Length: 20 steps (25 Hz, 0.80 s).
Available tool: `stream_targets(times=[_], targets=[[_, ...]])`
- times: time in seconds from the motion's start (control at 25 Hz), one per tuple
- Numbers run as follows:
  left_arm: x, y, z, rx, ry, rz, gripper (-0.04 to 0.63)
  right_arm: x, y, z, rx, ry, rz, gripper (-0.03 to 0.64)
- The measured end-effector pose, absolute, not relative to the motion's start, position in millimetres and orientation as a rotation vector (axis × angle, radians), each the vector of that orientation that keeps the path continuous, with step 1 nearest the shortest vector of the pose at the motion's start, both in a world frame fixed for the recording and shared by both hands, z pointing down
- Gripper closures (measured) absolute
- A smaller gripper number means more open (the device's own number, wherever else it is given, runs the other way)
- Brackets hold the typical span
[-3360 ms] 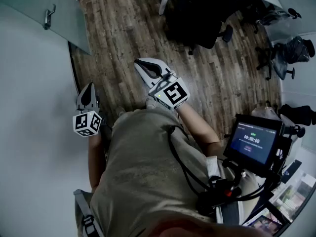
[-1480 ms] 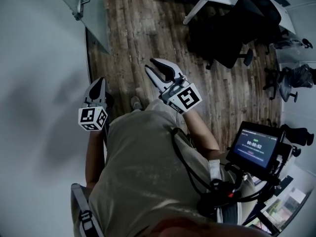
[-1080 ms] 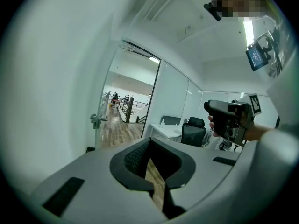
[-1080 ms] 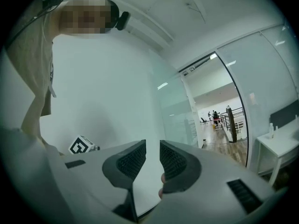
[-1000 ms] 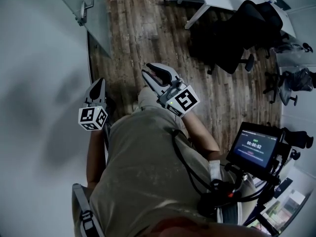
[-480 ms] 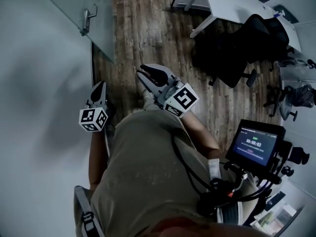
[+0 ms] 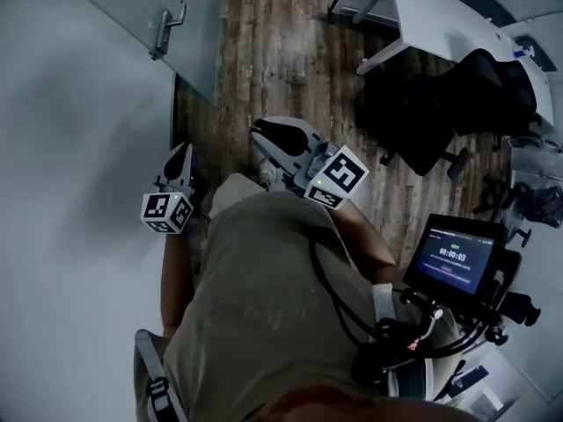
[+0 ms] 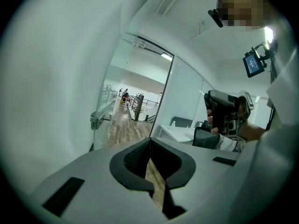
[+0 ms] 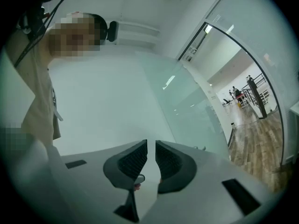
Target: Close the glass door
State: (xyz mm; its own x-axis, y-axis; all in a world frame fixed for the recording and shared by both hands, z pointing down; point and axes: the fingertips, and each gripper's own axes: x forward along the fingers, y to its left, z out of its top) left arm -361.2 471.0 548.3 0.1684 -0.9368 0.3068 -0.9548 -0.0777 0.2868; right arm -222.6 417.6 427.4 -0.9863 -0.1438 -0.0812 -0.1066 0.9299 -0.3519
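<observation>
The glass door (image 7: 195,55) stands ajar at the upper left of the head view, its metal handle (image 7: 167,30) facing me. In the left gripper view, the same handle (image 8: 97,120) sits to the left, well ahead of the jaws. My left gripper (image 7: 182,150) is held close to the white wall, shut and empty, its tips meeting (image 8: 150,142). My right gripper (image 7: 258,133) hovers over the wooden floor, short of the door. Its jaws (image 9: 151,146) stand a narrow gap apart with nothing between them, facing the wall and a glass pane (image 9: 187,101).
A white wall (image 7: 70,192) runs along the left. On the right are a white desk (image 7: 427,16), black office chairs (image 7: 444,104) and a small screen (image 7: 453,258) on the person's rig. Wooden floor (image 7: 281,51) lies between me and the door.
The person has walked toward the door: its handle has drifted right and nearer in the head view. Both grippers came along, and the right one has rolled a little.
</observation>
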Motion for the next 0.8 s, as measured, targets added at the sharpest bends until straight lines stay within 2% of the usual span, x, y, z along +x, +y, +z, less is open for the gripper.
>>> stream_targets(times=[0.24,0.8], targets=[[-375,429,566,2.025,-1.767,0.061,0.578,-250,361,450,-0.158,2.981,-0.591,0.568],[-409,431,552,1.985,-1.811,0.078,0.578,-269,367,435,-0.104,2.979,-0.6,0.574]])
